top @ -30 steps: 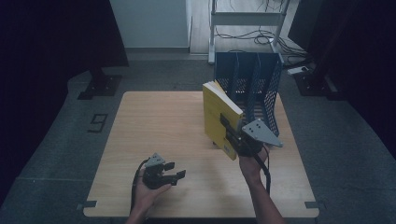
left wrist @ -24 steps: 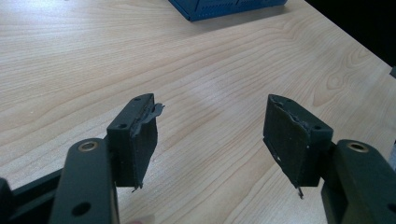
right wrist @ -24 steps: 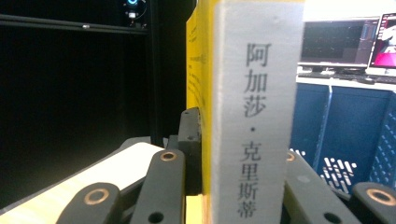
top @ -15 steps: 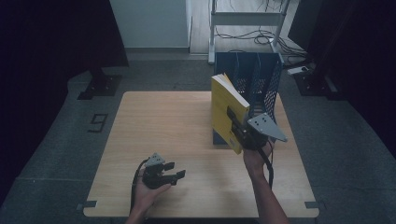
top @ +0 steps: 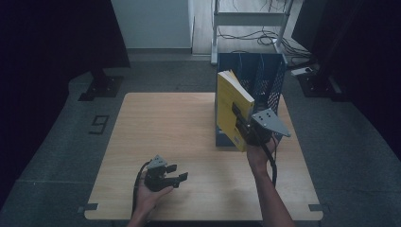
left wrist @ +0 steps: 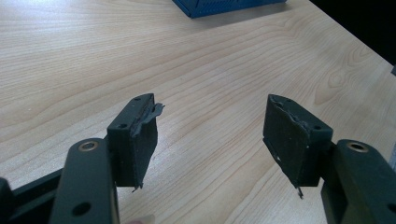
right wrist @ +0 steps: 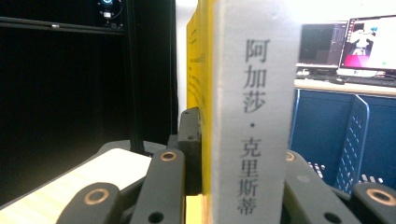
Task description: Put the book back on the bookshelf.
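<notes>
Between the black jaws of your right gripper (top: pixel 247 124) sits the thick yellow-covered paperback book (top: pixel 232 108), clamped on both covers so its white spine with dark printed characters (right wrist: pixel 254 116) faces the gripper's camera. You hold it upright, lifted off the light wooden table (top: pixel 179 123), right against the front of the blue perforated metal file rack (top: pixel 265 80) at the table's far edge. Your left gripper (top: pixel 171 178) rests in your hand near the table's near edge, well apart from the book, its jaws spread wide with nothing between the worn pads (left wrist: pixel 140 135).
</notes>
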The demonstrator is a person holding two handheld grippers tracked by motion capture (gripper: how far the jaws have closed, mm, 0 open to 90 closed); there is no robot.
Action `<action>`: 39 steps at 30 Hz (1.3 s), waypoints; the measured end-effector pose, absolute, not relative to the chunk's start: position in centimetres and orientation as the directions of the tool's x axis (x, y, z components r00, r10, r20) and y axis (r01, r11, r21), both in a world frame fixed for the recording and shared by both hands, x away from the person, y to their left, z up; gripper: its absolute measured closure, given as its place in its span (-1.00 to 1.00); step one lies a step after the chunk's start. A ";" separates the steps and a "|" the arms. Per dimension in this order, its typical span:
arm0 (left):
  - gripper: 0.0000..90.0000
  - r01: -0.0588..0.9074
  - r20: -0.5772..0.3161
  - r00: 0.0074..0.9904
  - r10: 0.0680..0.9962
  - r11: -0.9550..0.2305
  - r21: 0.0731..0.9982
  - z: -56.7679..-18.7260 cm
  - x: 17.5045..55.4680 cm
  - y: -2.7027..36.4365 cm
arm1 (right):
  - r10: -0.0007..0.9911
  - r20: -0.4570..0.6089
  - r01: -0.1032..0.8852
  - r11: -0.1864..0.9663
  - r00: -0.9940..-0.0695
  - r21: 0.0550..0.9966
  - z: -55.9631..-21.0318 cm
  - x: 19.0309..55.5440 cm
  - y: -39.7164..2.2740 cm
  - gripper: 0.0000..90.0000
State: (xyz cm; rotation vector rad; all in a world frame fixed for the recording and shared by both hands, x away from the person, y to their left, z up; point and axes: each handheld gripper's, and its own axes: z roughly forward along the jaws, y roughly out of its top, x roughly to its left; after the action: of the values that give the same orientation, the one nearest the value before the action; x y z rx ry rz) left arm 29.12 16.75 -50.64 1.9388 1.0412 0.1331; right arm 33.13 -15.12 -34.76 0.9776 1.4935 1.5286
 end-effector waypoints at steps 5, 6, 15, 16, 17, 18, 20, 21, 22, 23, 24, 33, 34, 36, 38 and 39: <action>-0.22 0.614 -0.297 0.638 0.710 -0.237 0.753 -50.7 29.1 16.8 | 0.916 0.004 -0.004 -0.006 -0.401 1.000 -34.9 33.7 -14.9 0.65; -0.22 0.614 -0.297 0.638 0.711 -0.237 0.753 -50.7 29.2 16.8 | 0.916 0.004 -0.004 -0.006 -0.401 1.000 -34.9 33.7 -14.9 0.65; -0.22 0.615 -0.292 0.642 0.709 -0.248 0.749 -50.8 29.2 16.8 | 0.923 -0.003 0.004 0.005 -0.384 1.000 -35.0 34.4 -14.7 0.65; -0.22 0.615 -0.293 0.641 0.709 -0.246 0.749 -50.8 29.2 16.8 | 0.925 -0.002 0.005 0.004 -0.381 1.000 -35.1 34.5 -14.7 0.65; -0.22 0.615 -0.295 0.640 0.710 -0.244 0.750 -50.8 29.2 16.8 | 0.925 -0.001 0.007 0.004 -0.379 1.000 -35.1 34.6 -14.7 0.65; -0.22 0.616 -0.295 0.639 0.710 -0.243 0.750 -50.8 29.2 16.8 | 0.926 0.001 0.009 0.003 -0.377 1.000 -35.1 34.7 -14.7 0.65; -0.22 0.617 -0.297 0.638 0.711 -0.241 0.749 -50.8 29.2 16.9 | 0.928 0.004 0.012 0.000 -0.373 1.000 -35.2 34.9 -14.8 0.65; -0.22 0.617 -0.296 0.637 0.711 -0.241 0.749 -50.8 29.2 16.9 | 0.929 0.007 0.015 -0.001 -0.371 1.000 -35.2 35.0 -14.7 0.65; -0.22 0.617 -0.296 0.638 0.711 -0.241 0.749 -50.8 29.2 16.9 | 0.930 0.007 0.015 -0.002 -0.368 1.000 -35.2 35.1 -14.7 0.65; -0.22 0.617 -0.296 0.637 0.712 -0.240 0.750 -50.8 29.2 16.9 | 0.931 0.005 0.013 0.000 -0.366 1.000 -35.2 35.2 -14.7 0.65; -0.22 0.617 -0.297 0.637 0.711 -0.240 0.749 -50.8 29.2 16.9 | 0.931 0.004 0.012 0.000 -0.364 1.000 -35.2 35.2 -14.7 0.65; -0.22 0.616 -0.297 0.636 0.712 -0.237 0.751 -50.6 29.3 17.1 | 0.936 -0.001 0.021 0.009 -0.352 1.000 -35.2 36.0 -14.3 0.65; -0.22 0.616 -0.297 0.636 0.712 -0.237 0.751 -50.7 29.3 17.1 | 0.937 0.000 0.021 0.008 -0.349 1.000 -35.3 36.1 -14.2 0.65; -0.22 0.616 -0.296 0.636 0.712 -0.238 0.751 -50.7 29.3 17.1 | 0.940 0.011 0.017 -0.005 -0.342 1.000 -35.3 36.2 -14.2 0.65; -0.22 0.616 -0.296 0.637 0.712 -0.238 0.751 -50.7 29.3 17.1 | 0.941 0.019 0.018 -0.014 -0.337 1.000 -35.3 36.3 -14.1 0.65; -0.22 0.616 -0.296 0.637 0.712 -0.238 0.751 -50.7 29.3 17.1 | 0.942 0.019 0.019 -0.014 -0.336 1.000 -35.3 36.4 -14.1 0.65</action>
State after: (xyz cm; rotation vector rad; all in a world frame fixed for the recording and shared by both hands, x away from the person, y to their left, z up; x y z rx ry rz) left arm 29.30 17.14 -50.66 1.9408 1.0453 0.1321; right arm 36.44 -14.09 -35.28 1.0520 1.4627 1.4628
